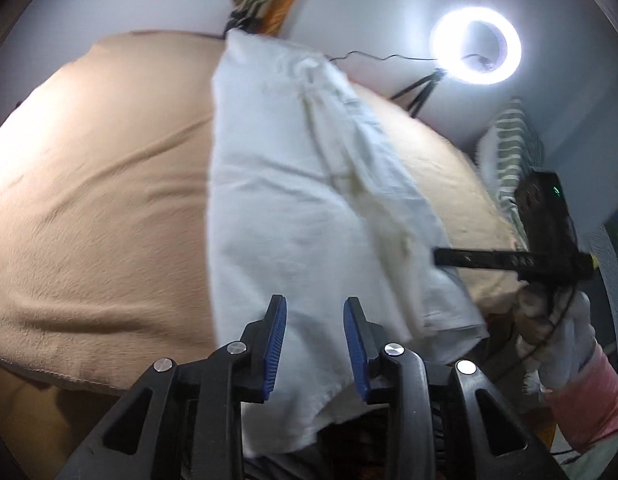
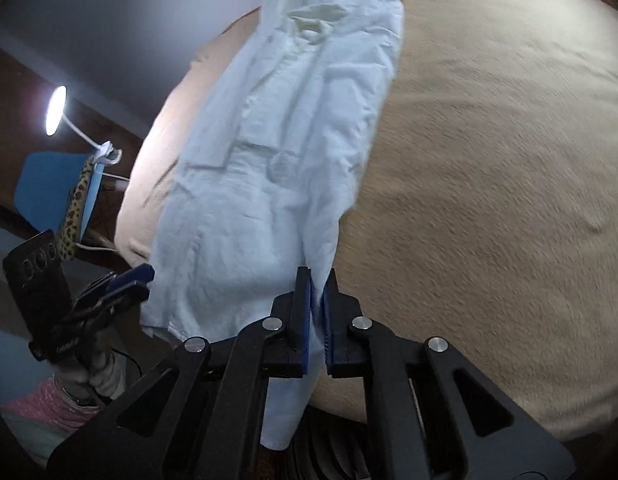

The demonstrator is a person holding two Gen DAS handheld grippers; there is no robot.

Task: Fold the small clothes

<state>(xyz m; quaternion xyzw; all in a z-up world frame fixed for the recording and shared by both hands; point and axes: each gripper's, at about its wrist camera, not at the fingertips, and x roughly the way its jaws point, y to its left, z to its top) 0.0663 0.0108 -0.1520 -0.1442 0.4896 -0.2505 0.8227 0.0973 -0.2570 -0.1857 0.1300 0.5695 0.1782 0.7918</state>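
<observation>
One white garment (image 2: 285, 152) lies lengthwise on the tan blanket (image 2: 489, 160), its near hem hanging off the front edge; no containers in view. Right gripper (image 2: 317, 280): jaws clamped on a fold of the hem. Left gripper (image 1: 315, 308): jaws parted narrowly over the cloth, pads not pressing it. Both views motion-blurred; garment type unclear.

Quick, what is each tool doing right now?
Left tool: open, shirt between its pads, not pinched.
Right tool: closed on the shirt's edge.
</observation>
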